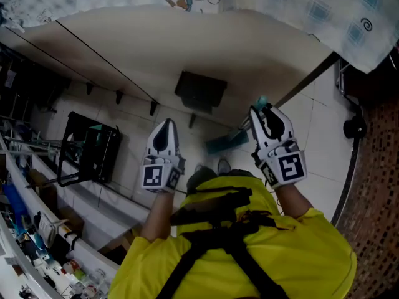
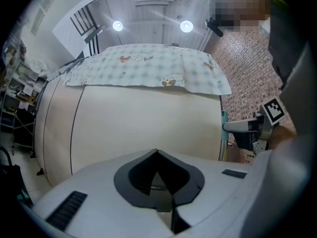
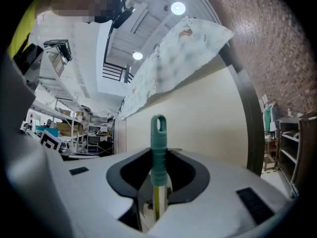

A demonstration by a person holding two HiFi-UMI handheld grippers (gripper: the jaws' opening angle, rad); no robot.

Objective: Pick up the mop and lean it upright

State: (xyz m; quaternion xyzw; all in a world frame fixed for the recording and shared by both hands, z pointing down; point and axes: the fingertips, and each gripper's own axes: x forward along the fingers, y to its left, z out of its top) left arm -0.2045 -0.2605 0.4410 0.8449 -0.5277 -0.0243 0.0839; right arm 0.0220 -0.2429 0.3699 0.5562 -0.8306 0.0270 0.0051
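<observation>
The mop (image 3: 158,142) stands upright between the jaws of the right gripper (image 3: 159,170). Its teal grip with the hanging loop rises above the jaws, and the bare metal pole (image 3: 156,202) runs down through them. The right gripper's jaws are partly closed and clamped on the handle where the teal grip meets the metal.

In the head view, a blurred teal shape (image 1: 227,142) lies below and to the left of that gripper. It may be the mop head, but I cannot tell.

Just ahead of the right gripper, close behind the handle, stands a tall cream panel (image 3: 208,118). A pale checked cloth with cartoon prints (image 3: 183,43) hangs over its top edge. To the right of the gripper, a dark post (image 3: 250,118) runs along the panel's edge, and a brick-patterned wall (image 3: 277,48) lies beyond it.

The left gripper (image 2: 157,175) is level with the right and to its left. Its jaws are pressed together with nothing between them, and it points at the same panel.

Below and ahead of the left gripper, a black box (image 1: 201,91) sits on the white tiled floor (image 1: 134,120). Further to its left are a black metal frame (image 1: 87,148) and cluttered shelving (image 1: 25,229).
</observation>
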